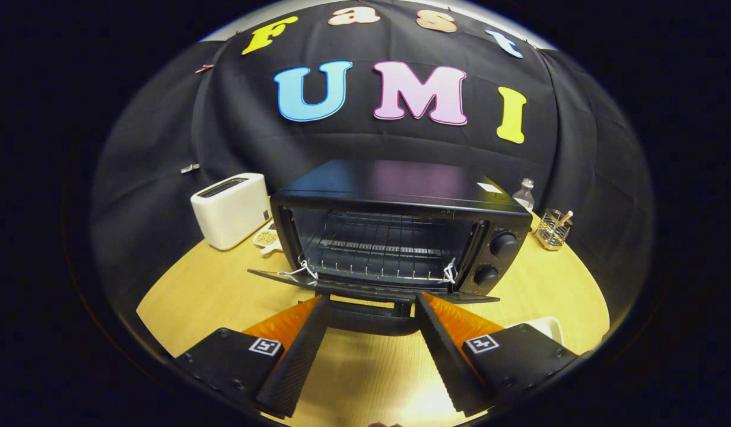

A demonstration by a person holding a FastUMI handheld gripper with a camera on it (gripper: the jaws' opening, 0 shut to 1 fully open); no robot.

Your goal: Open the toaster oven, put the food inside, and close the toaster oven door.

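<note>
The toaster oven (395,228) stands at the middle of the wooden table (543,284) and serves as the reference for all positions below. Its door (365,286) is folded fully down and lies roughly level in front of the cavity, with the handle (371,314) at the door's near edge. Inside the cavity, a wire rack (380,249) spans the width; nothing can be seen resting on it. Two control knobs (495,258) sit one above the other on the panel at the oven's right side. The gripper (371,299) is positioned just in front of the lowered door, with its fingers spread wide apart and holding nothing; the fingertips reach the near edge of the door, one on each side of the handle, and contact with the door cannot be confirmed. To the left of the oven stands a white slot toaster (230,209). Between that toaster and the oven's left wall lies a small white dish (266,237) with pale items in it, partly hidden by the oven. Behind the oven's right rear corner stands a clear bottle (524,194), and further right of it a wire holder (553,228) containing a stick-like item. In front of the oven to the right, beside the right finger, part of a white object (546,326) is visible; its type cannot be determined.
</note>
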